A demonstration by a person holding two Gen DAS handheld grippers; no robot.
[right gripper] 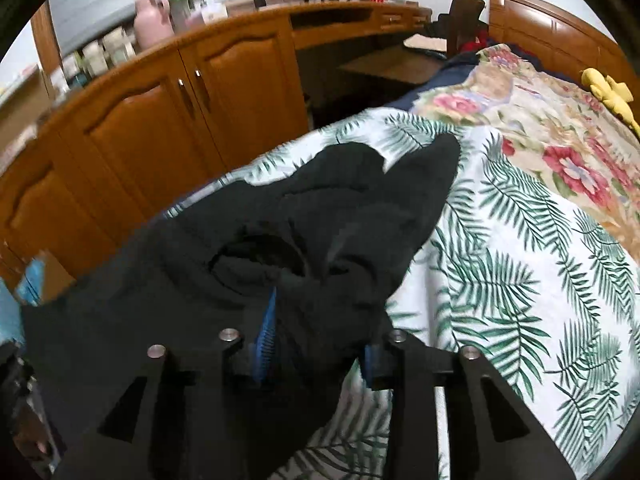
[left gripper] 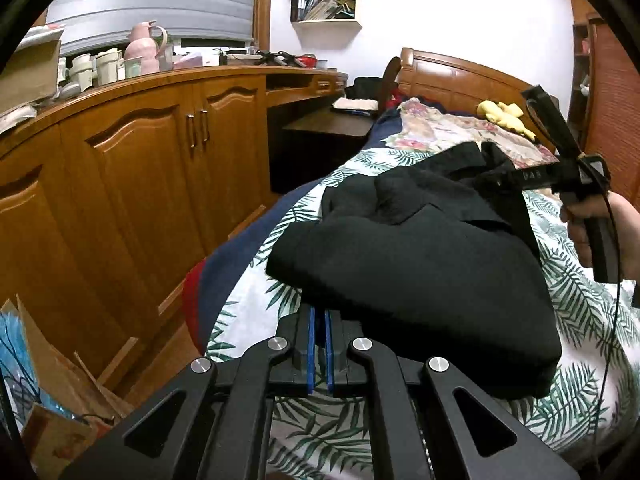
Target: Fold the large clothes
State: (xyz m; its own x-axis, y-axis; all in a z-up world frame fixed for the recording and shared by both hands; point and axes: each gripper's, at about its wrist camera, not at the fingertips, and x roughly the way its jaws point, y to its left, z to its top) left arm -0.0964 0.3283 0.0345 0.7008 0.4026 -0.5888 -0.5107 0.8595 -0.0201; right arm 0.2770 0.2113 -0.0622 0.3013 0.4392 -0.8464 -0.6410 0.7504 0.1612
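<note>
Left wrist: black garment (left gripper: 416, 276) overhangs bed (left gripper: 580, 300) edge; right side bare.

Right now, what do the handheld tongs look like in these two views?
Both tongs are matte black linkage frames with triangular cut-outs, round silver pivot pins and blue pads. The left tongs show their pads edge-on. The right tongs have a black pistol-style handle, a thin black cable and small pale lettering on the body.
</note>
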